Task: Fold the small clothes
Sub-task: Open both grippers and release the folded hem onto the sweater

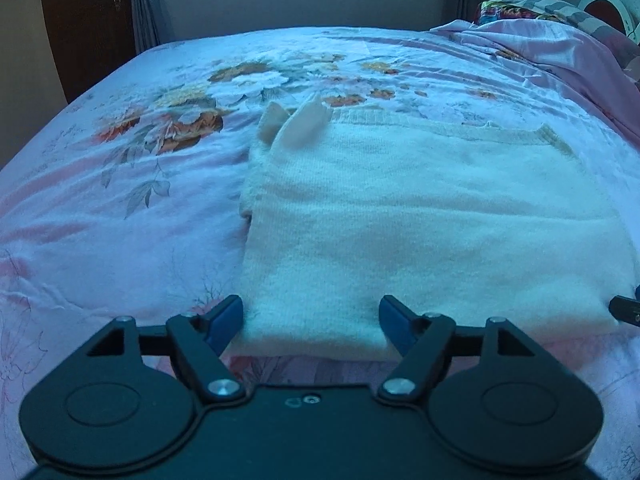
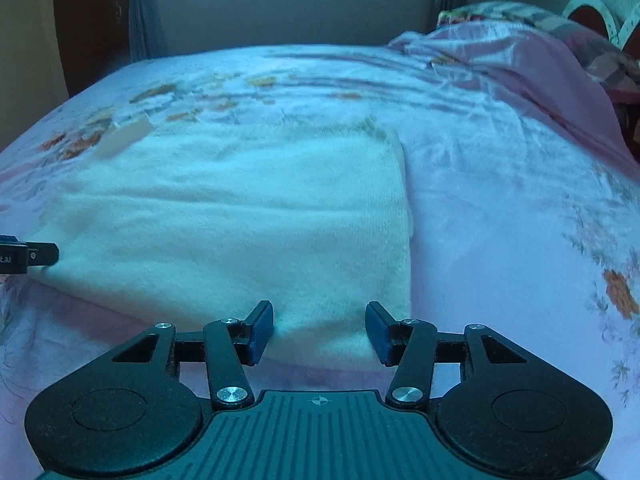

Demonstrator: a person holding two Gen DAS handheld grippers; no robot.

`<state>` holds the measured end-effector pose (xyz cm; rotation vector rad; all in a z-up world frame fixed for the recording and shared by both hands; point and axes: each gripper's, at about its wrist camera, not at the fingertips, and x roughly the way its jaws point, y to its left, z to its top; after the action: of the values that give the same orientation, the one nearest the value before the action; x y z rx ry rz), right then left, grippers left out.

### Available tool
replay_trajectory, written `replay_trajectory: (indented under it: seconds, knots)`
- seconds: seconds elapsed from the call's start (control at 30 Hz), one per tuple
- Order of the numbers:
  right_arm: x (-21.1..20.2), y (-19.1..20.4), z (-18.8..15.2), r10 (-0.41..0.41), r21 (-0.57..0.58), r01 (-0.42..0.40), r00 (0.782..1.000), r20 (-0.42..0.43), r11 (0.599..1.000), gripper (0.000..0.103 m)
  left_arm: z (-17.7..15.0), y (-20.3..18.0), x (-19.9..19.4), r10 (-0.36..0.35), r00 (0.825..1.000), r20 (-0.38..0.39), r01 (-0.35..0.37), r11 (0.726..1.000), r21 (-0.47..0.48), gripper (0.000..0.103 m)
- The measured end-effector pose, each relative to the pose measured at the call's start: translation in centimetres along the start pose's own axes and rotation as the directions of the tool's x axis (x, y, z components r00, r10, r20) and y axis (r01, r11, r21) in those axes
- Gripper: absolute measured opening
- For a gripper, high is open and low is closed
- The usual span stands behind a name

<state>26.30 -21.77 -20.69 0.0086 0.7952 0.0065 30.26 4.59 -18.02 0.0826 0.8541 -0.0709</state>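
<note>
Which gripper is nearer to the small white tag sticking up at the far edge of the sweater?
Left. The left gripper sits at the white sweater's near-left edge, below the tag; the right gripper sits at its near-right corner.

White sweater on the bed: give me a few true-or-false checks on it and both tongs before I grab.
1. The white sweater lies flat on the floral bedsheet. True.
2. The left tongs are shut on the sweater's near edge. False: their jaws stand open, with the edge between them.
3. The right tongs are open at the sweater's near right corner. True.
4. The sweater hangs lifted off the bed. False: it rests on the sheet.
5. A label sticks up at the sweater's far left end. True.
6. A pink blanket covers the sweater. False: it is bunched at the far right, apart from it.
</note>
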Motion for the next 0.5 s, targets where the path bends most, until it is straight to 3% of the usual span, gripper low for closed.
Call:
replay_trajectory:
  seconds: [0.1, 0.17, 0.27, 0.5]
  knots:
    - [0.0, -0.8, -0.2, 0.014, 0.018, -0.014, 1.0, -0.007, 1.0, 0.051, -0.3, 0.5, 0.4, -0.002, 1.0, -0.007, 0.002, 1.0, -0.02, 0.082]
    - [-1.1, -0.8, 0.4, 0.017, 0.04, -0.018, 1.0, 0.012, 0.999, 0.051, -0.1, 0.8, -0.2, -0.008, 1.0, -0.008, 0.008, 0.999, -0.037, 0.076]
    - [-2.9, -0.7, 0.7, 0.004, 0.037, -0.007, 0.997, 0.079, 0.999, 0.051, -0.2, 1.1, -1.4, -0.006, 0.999, 0.035, 0.008, 0.999, -0.038, 0.075]
    - [-1.8, -1.5, -1.3, 0.012, 0.058, -0.012, 1.0, 0.001, 0.998, 0.051, -1.2, 1.5, -0.3, -0.009, 1.0, 0.001, 0.009, 0.999, -0.047, 0.079]
